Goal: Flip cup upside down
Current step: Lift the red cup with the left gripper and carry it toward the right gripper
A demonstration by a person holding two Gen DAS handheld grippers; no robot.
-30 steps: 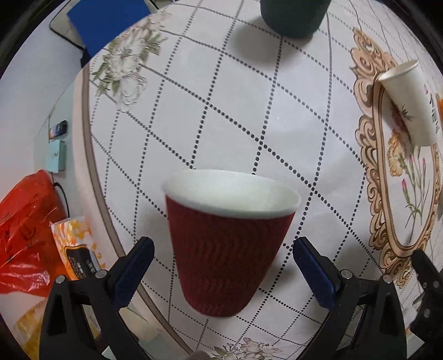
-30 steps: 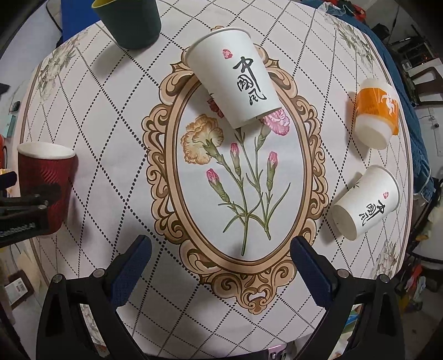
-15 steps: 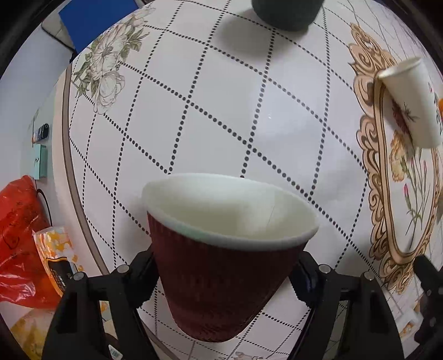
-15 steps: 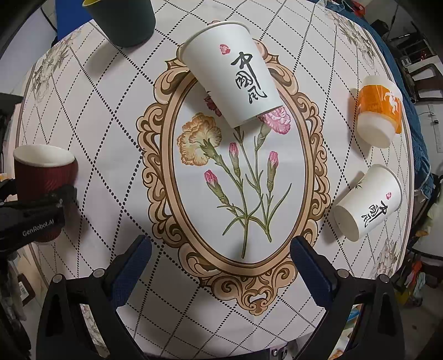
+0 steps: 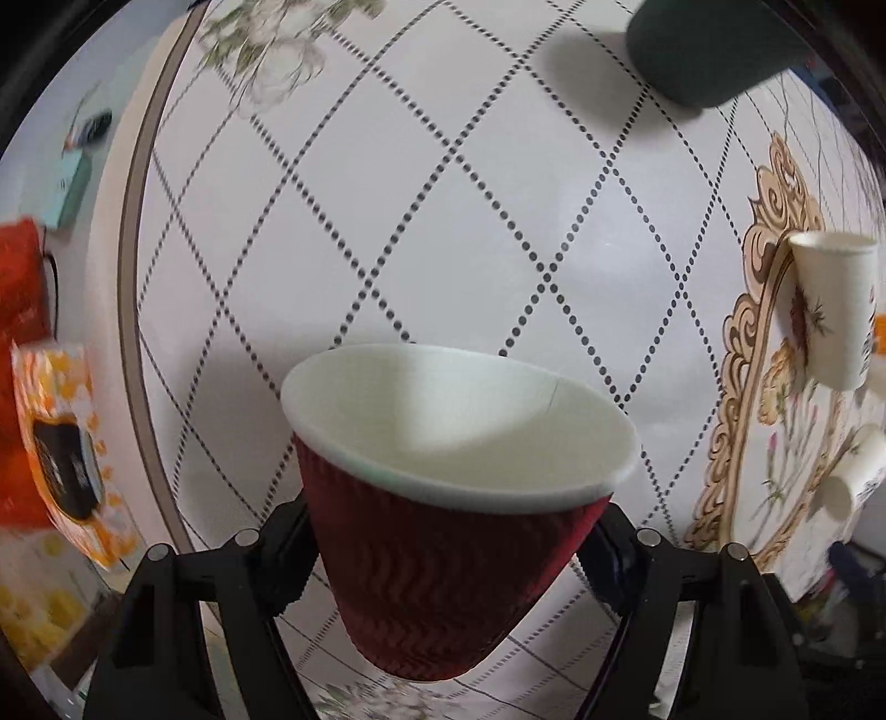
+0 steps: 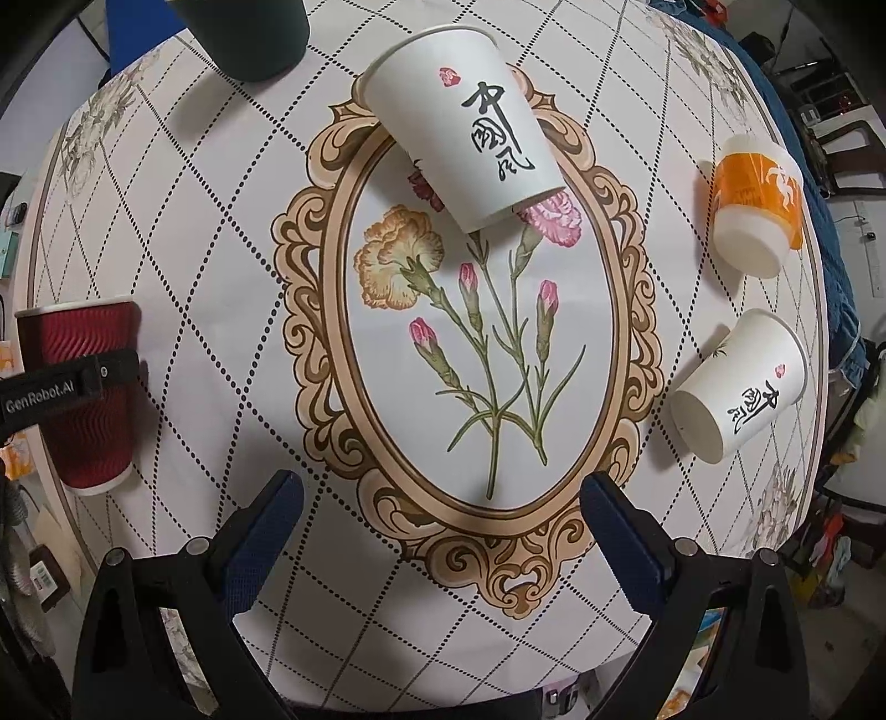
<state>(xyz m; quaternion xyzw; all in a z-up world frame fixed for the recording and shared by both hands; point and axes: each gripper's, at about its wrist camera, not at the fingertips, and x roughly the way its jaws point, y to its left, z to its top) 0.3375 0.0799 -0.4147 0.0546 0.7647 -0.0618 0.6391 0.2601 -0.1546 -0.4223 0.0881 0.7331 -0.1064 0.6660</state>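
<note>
A red ribbed paper cup with a white rim and white inside stands mouth up between the fingers of my left gripper, which is shut on its sides and holds it off the table. In the right wrist view the same red cup is at the far left, with a left finger across its wall. My right gripper is open and empty above the near end of the oval flower print on the tablecloth.
A dark green cup stands at the far left. A white lettered cup stands mouth up near the oval's far end. An orange cup and a second white cup are upside down at the right. The table edge is at the left, with a red bag beyond it.
My left gripper has closed on the red cup and lifted it off the table, and its view has swung left. The right gripper has held still.
</note>
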